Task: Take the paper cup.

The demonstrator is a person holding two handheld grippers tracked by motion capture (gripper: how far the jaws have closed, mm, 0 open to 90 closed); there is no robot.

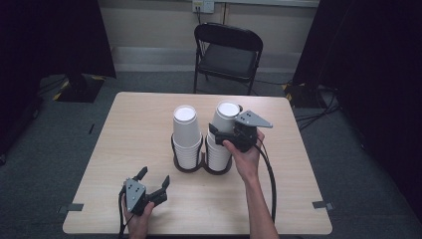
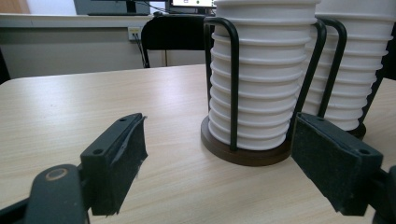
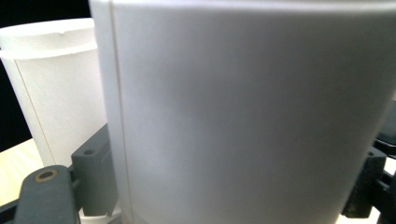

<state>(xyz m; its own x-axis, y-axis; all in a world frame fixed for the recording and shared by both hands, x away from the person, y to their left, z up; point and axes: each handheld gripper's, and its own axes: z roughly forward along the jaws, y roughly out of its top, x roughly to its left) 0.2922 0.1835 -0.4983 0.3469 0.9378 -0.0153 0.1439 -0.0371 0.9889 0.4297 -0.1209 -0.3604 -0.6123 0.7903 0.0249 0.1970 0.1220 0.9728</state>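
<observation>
Two stacks of white paper cups stand in a dark wire holder at the table's middle. The left stack stands straight. On the right stack the top cup leans, and my right gripper is shut on its wall. In the right gripper view that cup sits between the jaws of the right gripper, with the other stack's cup behind. My left gripper rests open near the front left, holding nothing. In its view, the left gripper faces the holder's base and the ribbed stacks.
A black folding chair stands beyond the table's far edge. Tape marks lie near the front corners. The right gripper's cable trails over the table beside the forearm. Bare wood lies left of the holder.
</observation>
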